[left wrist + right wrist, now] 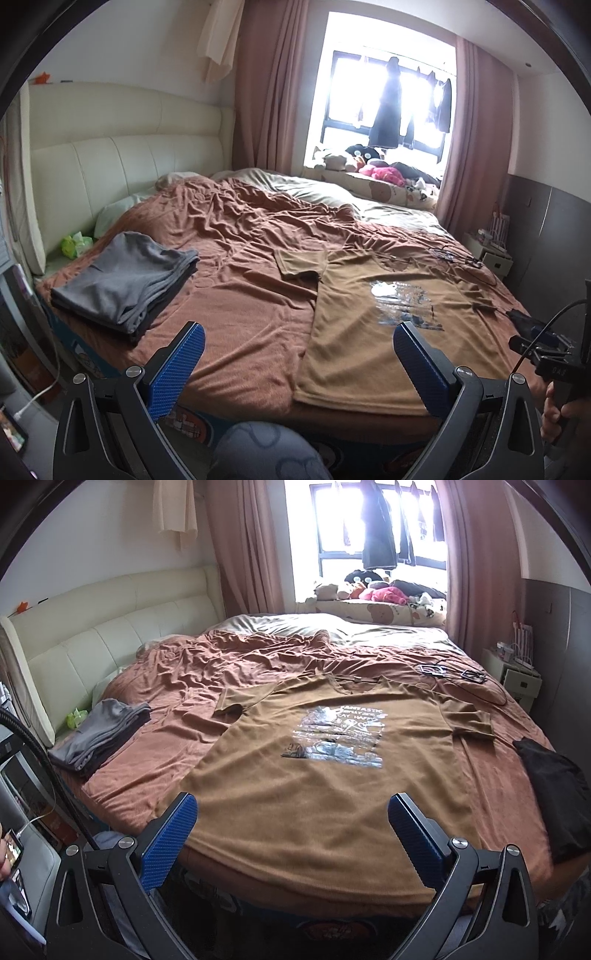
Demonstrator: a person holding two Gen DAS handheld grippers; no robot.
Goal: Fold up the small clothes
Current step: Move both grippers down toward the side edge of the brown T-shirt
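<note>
Hovering wide-jawed over the flat brown T-shirt [325,775]: both grippers, left gripper [297,354], right gripper [291,825].

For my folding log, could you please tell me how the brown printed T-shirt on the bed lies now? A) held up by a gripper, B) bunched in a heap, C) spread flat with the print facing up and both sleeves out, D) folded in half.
C: the brown printed T-shirt lies spread flat on the rust-coloured bedspread, print up and both sleeves out, while the left gripper and right gripper are open and empty.
</note>
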